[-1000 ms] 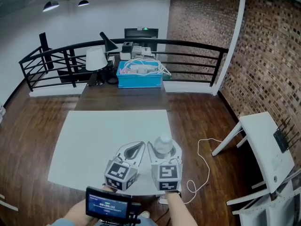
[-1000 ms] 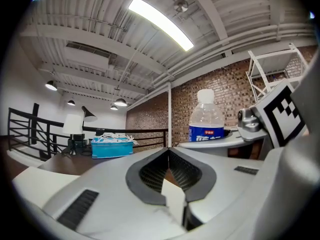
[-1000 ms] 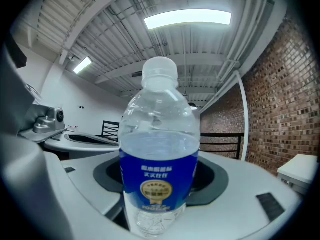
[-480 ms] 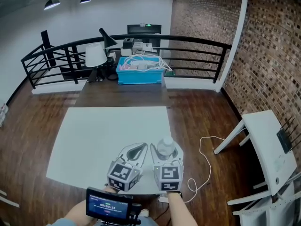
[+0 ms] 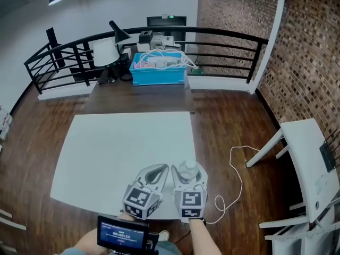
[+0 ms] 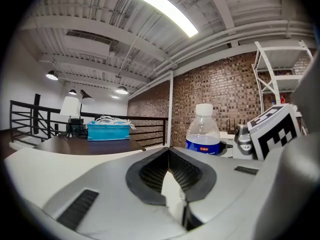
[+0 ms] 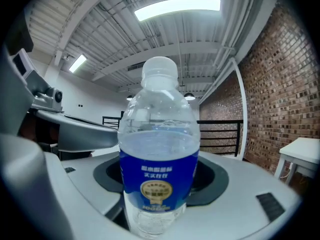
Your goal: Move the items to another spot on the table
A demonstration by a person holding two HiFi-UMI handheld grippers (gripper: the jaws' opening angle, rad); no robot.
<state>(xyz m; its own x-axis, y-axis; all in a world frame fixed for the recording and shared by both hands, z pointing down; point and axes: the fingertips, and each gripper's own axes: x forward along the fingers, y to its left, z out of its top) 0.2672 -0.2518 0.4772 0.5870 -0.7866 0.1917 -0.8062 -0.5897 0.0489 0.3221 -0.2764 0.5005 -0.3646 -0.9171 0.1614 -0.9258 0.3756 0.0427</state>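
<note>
Two grippers low centre over the white table (image 5: pixel 117 147). Your right gripper (image 5: pixel 188 168) is grasping the upright water bottle (image 7: pixel 159 159). Your left gripper (image 5: pixel 164 167) is clenched.

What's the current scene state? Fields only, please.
left gripper: jaws together at the tips, no item clearly held
right gripper: closed on the water bottle
water bottle: upright, white cap on, blue label, clear water inside
white table: near edge under both grippers
blue bin: on the dark table beyond the white one, cables piled in it
lamp: left of the blue bin, by the railing
</note>
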